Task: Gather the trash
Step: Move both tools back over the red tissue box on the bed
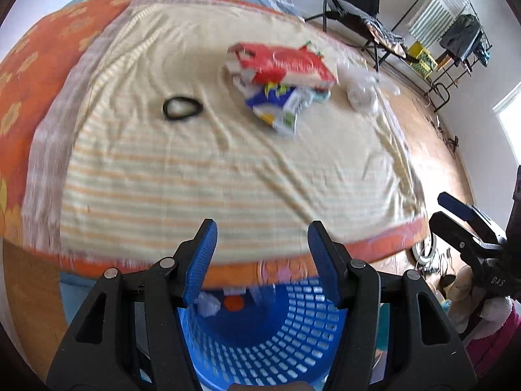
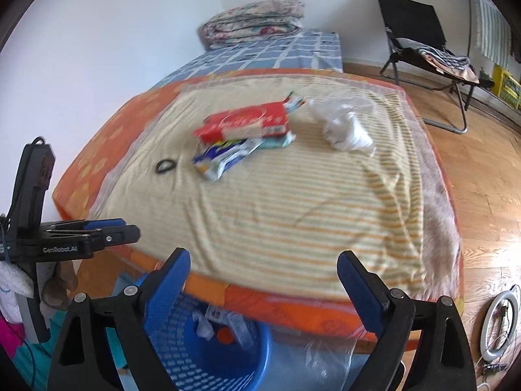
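With both tongs, left (image 1: 262,257) and right (image 2: 263,288), wide and empty, reach the red packet (image 2: 242,123) and grip its edge squarely.

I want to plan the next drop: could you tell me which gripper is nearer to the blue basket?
Left. The left gripper hangs directly above the blue basket; the right gripper sits off to its right, over the bed's edge.

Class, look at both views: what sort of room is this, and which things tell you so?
Most likely a bedroom: a bed with a striped sheet, a folded quilt at its far end, and a folding chair on the wood floor.
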Available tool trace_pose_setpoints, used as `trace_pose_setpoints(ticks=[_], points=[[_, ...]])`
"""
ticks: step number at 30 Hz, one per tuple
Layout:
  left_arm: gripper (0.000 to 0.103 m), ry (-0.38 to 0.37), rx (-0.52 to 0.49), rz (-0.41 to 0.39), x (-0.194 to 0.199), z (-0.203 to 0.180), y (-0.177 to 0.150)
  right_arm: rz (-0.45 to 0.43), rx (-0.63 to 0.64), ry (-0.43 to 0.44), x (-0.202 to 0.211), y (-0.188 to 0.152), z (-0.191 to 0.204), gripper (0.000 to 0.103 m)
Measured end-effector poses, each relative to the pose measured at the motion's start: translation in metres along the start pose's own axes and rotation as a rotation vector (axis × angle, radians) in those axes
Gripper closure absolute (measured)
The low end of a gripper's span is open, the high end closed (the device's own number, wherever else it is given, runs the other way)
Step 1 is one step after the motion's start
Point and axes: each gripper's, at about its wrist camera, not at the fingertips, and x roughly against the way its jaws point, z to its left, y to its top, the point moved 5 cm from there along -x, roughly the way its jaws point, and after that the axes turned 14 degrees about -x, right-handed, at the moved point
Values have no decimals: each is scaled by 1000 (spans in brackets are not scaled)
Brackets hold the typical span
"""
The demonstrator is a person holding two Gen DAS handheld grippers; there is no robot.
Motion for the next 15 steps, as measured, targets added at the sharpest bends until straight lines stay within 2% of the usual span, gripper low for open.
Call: trace_pose_setpoints(ticks=[7, 15], points=[[43, 3, -6, -45, -6, 10, 47, -35, -49, -53, -11, 50, -26, 10], [43, 1, 19, -55, -28, 25, 88, -38, -153, -105, -40, 97, -61, 10]])
